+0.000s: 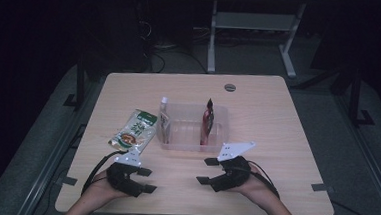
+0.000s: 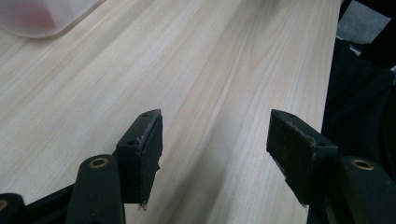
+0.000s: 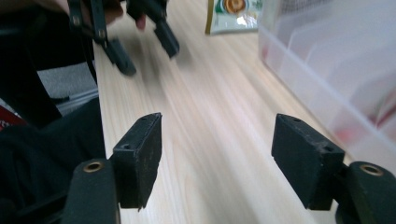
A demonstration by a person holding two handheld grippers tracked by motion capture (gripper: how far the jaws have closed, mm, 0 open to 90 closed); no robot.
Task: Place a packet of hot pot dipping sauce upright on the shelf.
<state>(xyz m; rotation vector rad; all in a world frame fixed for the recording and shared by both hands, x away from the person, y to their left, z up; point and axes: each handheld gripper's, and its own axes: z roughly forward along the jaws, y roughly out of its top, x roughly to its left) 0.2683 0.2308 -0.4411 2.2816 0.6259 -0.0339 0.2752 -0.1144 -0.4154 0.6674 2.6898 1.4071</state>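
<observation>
Jaws apart and empty on both grippers, left gripper [image 1: 148, 180], right gripper [image 1: 205, 171], poised over the surface [image 1: 276, 143] near the clear bin [image 1: 192, 143], ready for the green pouch [image 1: 134, 129].

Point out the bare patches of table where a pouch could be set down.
Free: the wide strip of the table behind the clear plastic bin, up to the round grommet; the right side beyond the bin; the front middle between the left gripper and the right gripper. Crowded: the green soup pouch hard against the bin's left.
</observation>
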